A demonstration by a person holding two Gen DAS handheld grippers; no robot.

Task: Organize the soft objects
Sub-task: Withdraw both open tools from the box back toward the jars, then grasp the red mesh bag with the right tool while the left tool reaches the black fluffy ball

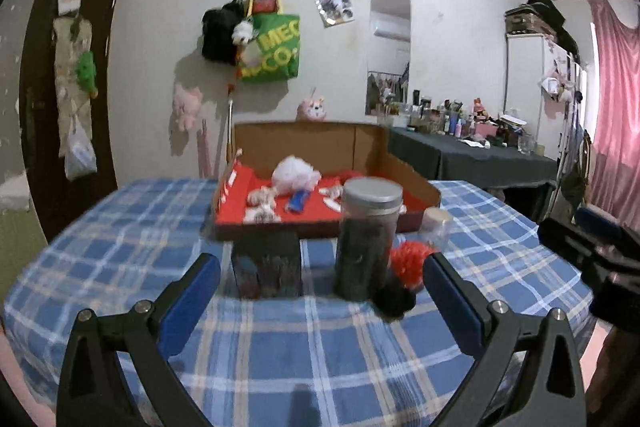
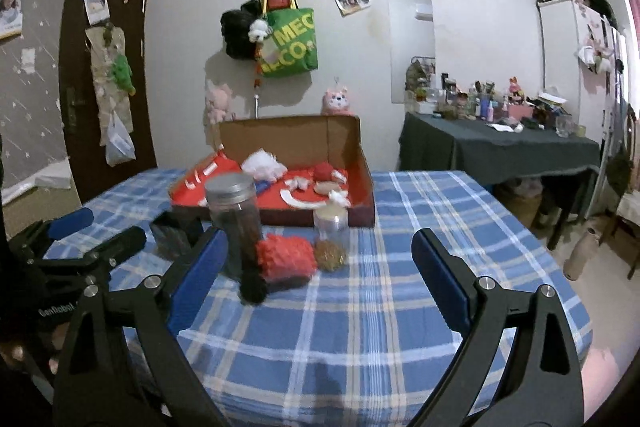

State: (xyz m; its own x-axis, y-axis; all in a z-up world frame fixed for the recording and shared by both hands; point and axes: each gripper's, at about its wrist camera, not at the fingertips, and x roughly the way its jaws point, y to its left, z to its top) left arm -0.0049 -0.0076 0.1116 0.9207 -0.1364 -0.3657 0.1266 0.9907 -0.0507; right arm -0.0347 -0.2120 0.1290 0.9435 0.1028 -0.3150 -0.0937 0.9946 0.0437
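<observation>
A red fluffy piece point(image 2: 285, 255) lies on the blue checked tablecloth point(image 2: 360, 307), with a black pompom point(image 2: 253, 287) just in front of it and a golden scrubby ball point(image 2: 330, 255) to its right. In the left wrist view the red piece point(image 1: 409, 262) and black pompom point(image 1: 394, 301) sit right of a tall dark jar point(image 1: 366, 239). My left gripper point(image 1: 320, 291) is open, short of the jar and a dark box point(image 1: 267, 265). My right gripper point(image 2: 320, 267) is open wide, nothing between its pads, just short of the soft pieces.
An open cardboard box with a red lining point(image 2: 304, 203) stands behind, holding a white puff point(image 2: 264, 165) and several small soft items. A small clear jar point(image 2: 331, 225) stands before it. A dark-clothed side table point(image 2: 500, 151) with bottles is at the right.
</observation>
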